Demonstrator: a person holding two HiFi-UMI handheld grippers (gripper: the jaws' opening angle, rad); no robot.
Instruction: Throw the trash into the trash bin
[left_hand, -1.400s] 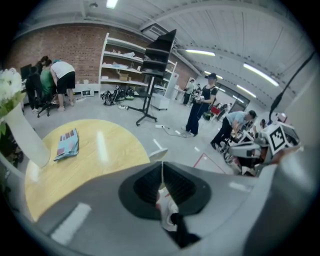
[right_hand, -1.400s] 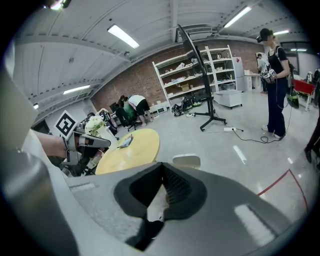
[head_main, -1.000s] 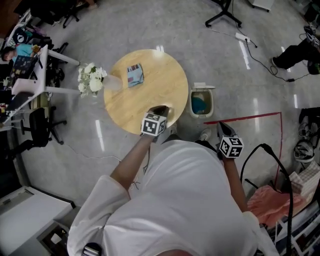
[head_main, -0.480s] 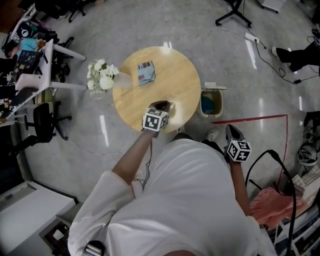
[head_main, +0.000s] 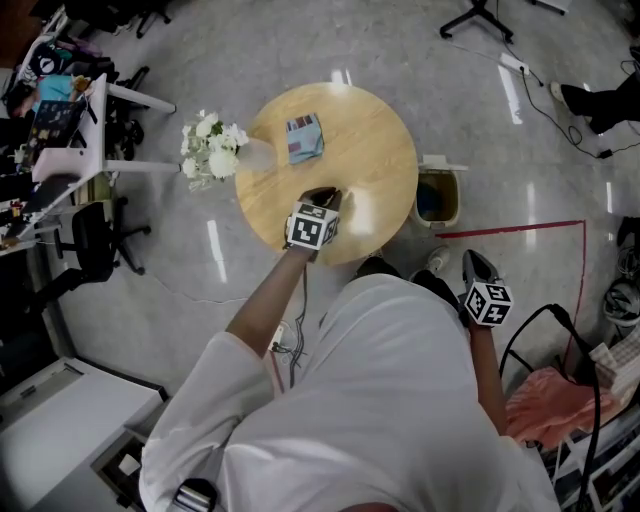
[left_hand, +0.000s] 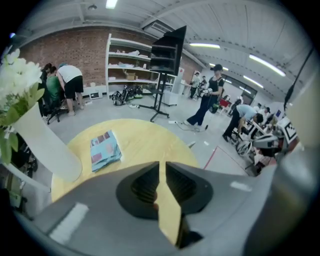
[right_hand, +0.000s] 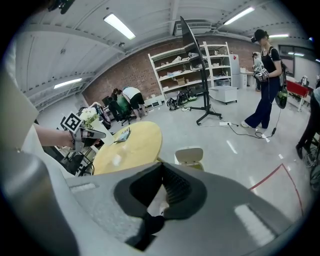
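Left gripper (head_main: 322, 195) advanced, opening empty, blue-bottomed bin (head_main: 456, 196)

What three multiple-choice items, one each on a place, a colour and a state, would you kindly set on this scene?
1. Where does the trash bin stand?
A. On the floor beside the table
B. On the table
C. Under a desk

2. What colour are the flowers?
A. Red
B. White
C. Yellow

3. How is the trash bin's top?
A. Open
B. Covered by a lid
C. Tipped over sideways

Answers:
1 A: in the head view it stands on the grey floor at the round table's right edge.
2 B: white blooms show at the table's left edge.
3 A: its blue inside shows from above.
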